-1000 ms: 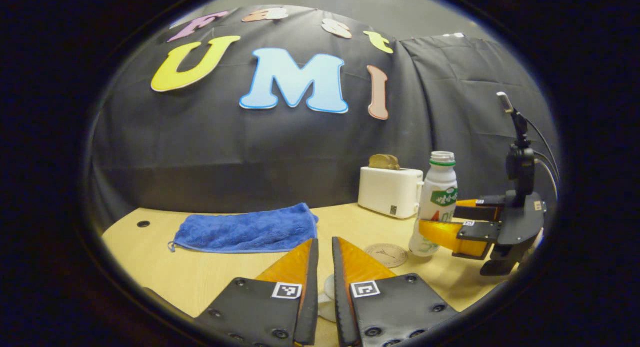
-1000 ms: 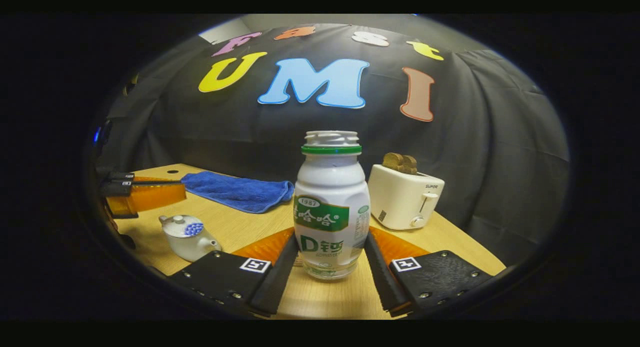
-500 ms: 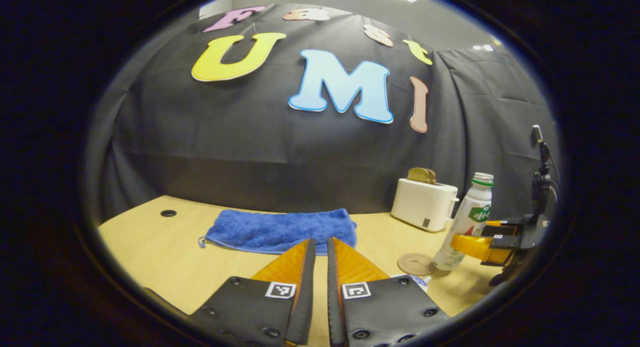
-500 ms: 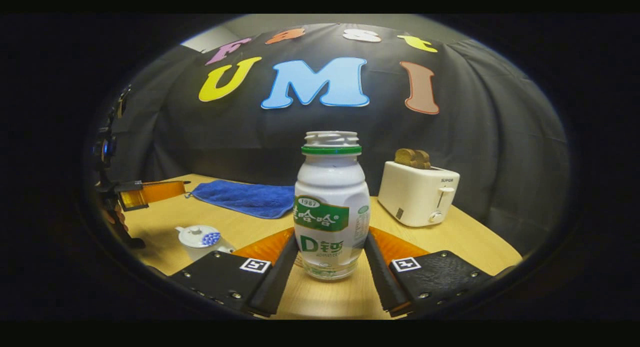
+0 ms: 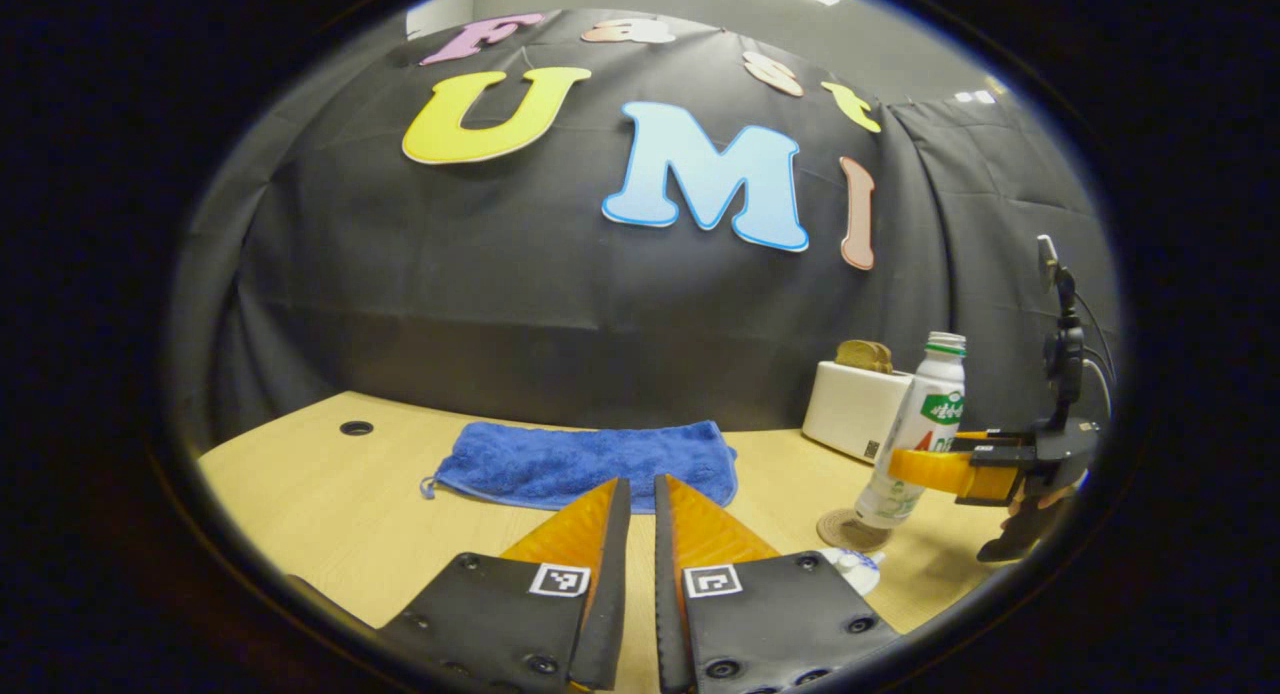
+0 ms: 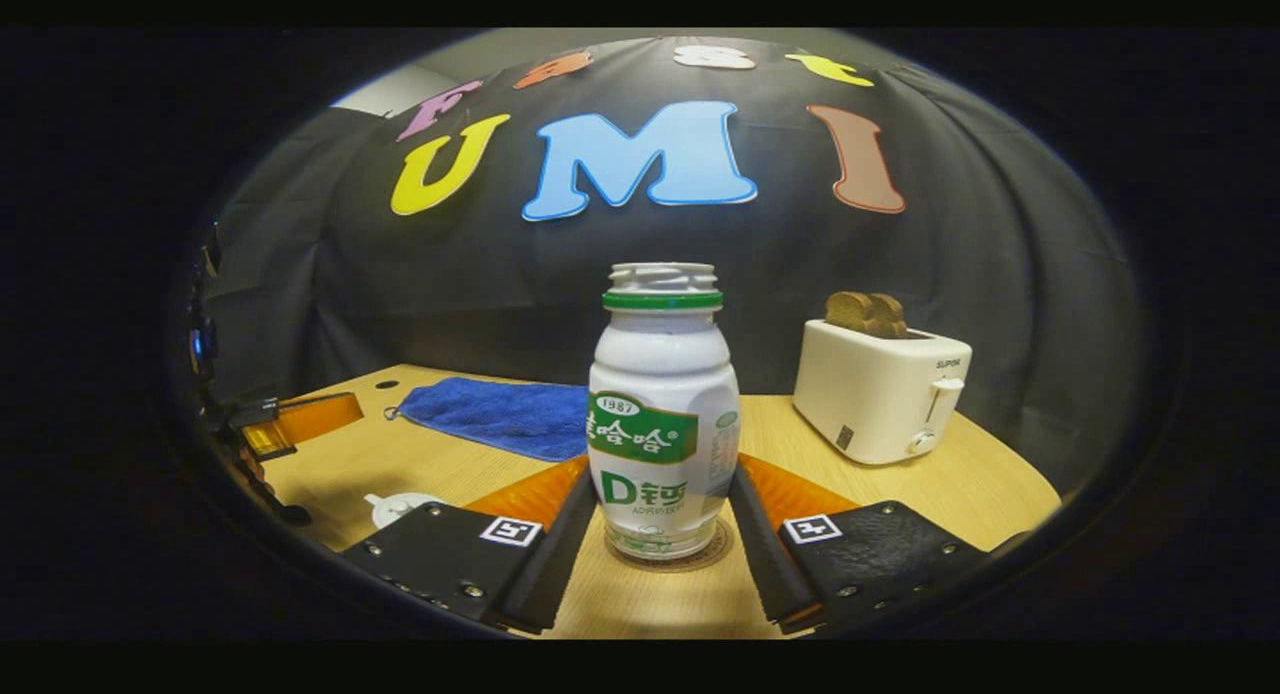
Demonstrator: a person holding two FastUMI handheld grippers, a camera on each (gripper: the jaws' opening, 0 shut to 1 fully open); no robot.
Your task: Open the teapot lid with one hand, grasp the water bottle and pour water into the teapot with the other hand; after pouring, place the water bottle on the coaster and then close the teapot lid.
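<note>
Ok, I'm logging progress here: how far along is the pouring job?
Nearly finished. The water bottle sits upright on the coaster, as far as I can tell, so pouring looks over. The right gripper grips the bottle; letting go is left. The teapot appears lidded, though mostly hidden, and the left gripper is shut on nothing.

Blue towel [image 5: 585, 464] lying flat on wooden desk [image 5: 330, 494]; white toaster [image 6: 880, 389] (bread slices [image 6: 866, 313] in slots) standing farther right.

Bottle [image 6: 662, 414] stands on coaster [image 6: 712, 556]; toaster [image 6: 880, 390] behind right, towel [image 6: 490, 415] behind left.
</note>
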